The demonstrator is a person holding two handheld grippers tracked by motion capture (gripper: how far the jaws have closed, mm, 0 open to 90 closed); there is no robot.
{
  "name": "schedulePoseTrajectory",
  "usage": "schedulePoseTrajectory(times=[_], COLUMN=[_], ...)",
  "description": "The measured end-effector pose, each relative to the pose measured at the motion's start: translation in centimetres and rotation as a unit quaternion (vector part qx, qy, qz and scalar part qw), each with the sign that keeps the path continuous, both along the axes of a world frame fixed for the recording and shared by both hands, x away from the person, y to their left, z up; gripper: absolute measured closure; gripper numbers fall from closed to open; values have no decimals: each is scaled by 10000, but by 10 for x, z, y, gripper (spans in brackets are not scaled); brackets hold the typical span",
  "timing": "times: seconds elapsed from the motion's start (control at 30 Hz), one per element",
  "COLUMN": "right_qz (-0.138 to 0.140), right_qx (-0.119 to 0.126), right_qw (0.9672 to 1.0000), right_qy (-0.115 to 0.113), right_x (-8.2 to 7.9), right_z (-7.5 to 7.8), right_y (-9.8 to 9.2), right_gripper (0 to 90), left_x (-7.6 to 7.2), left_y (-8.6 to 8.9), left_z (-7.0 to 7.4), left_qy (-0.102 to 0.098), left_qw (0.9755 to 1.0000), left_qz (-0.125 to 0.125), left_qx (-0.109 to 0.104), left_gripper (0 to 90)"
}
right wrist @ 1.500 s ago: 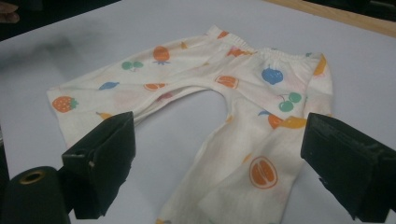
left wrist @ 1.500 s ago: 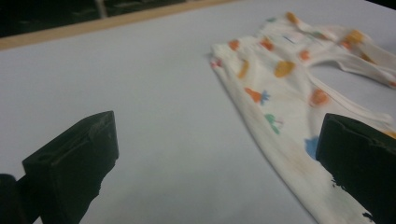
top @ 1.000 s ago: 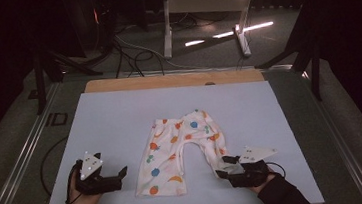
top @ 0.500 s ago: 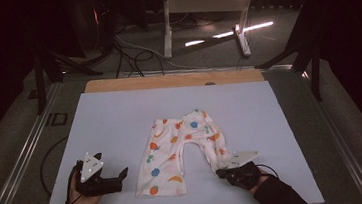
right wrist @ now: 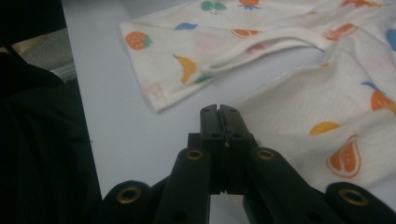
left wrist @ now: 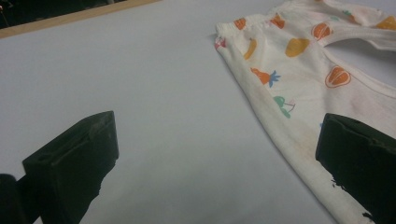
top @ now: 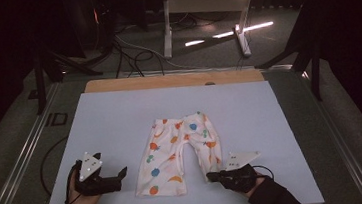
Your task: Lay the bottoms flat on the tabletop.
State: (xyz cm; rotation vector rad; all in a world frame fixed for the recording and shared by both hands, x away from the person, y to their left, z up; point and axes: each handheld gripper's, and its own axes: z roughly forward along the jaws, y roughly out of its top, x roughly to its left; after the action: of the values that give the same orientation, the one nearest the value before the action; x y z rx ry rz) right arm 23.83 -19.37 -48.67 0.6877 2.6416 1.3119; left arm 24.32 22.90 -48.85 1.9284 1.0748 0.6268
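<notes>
- The left gripper [top: 120,174] is resting on the table [top: 110,119], held by the left hand [top: 80,199], with its jaws standing wide apart and nothing between them.
- In the left gripper view, the pants [left wrist: 299,88] are lying just ahead and to the right of that gripper [left wrist: 219,158]; one jaw is sitting over bare table, the other over the near edge of the cloth, though whether it is touching the cloth cannot be told.
- The right gripper [top: 210,177] is sitting at the hem of the nearer pant leg, and its jaws have just been closing.
- In the right gripper view, the jaws of this gripper [right wrist: 218,109] are pressing together, with a thin edge of the pants [right wrist: 308,93] appearing to be pinched between the tips.
- From that gripper, the gripped leg is spreading ahead and to the right; the other leg, with a strawberry and a banana print, is lying ahead and to the left, apart from the tips.
- In the high view, the pants [top: 174,153] are lying flat between the two grippers, waistband at the far end and legs pointing toward the person.
- A dark sleeve [right wrist: 42,140] is showing to the left of the right gripper.
- The right hand [top: 249,183] is holding its gripper low, just above the table near its front edge.
</notes>
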Motion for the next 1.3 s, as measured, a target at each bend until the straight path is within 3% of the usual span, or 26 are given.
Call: schedulePoseTrajectory(times=[0.23, 0.67, 0.77, 0.8, 0.93, 1.03, 1.13, 1.3], right_qz=[160, 284, 261, 277, 2, -309, -478, -288], right_qx=[-335, -440, -420, -437, -42, 136, 145, -22], right_qw=[9992, 9984, 9984, 9984, 10000, 9993, 9987, 9996], right_qy=[145, 226, 289, 206, -35, -176, -126, -4], right_x=[2, -1, -1, 0, 7, 13, 17, 17], right_z=[-14, -33, -31, -28, -2, 12, 13, 1], right_y=[25, 47, 47, 45, 26, 10, 1, 15], right_gripper=[897, 889, 823, 800, 715, 671, 648, 627], left_x=[0, 0, 0, 0, -1, -1, 0, 0], left_y=[0, 0, 0, 0, 2, 1, 1, 0], left_z=[0, 0, 0, 1, 1, 1, 1, 0], left_qy=[12, 10, 11, -2, -19, -10, -7, 9], left_qw=[10000, 10000, 10000, 10000, 10000, 10000, 10000, 10000], left_qz=[-19, -22, -30, -22, -9, -12, -17, -24], left_qx=[7, 17, 7, 3, 9, 6, 8, 11], left_gripper=[1, 2, 1, 2, 1, 1, 1, 2])
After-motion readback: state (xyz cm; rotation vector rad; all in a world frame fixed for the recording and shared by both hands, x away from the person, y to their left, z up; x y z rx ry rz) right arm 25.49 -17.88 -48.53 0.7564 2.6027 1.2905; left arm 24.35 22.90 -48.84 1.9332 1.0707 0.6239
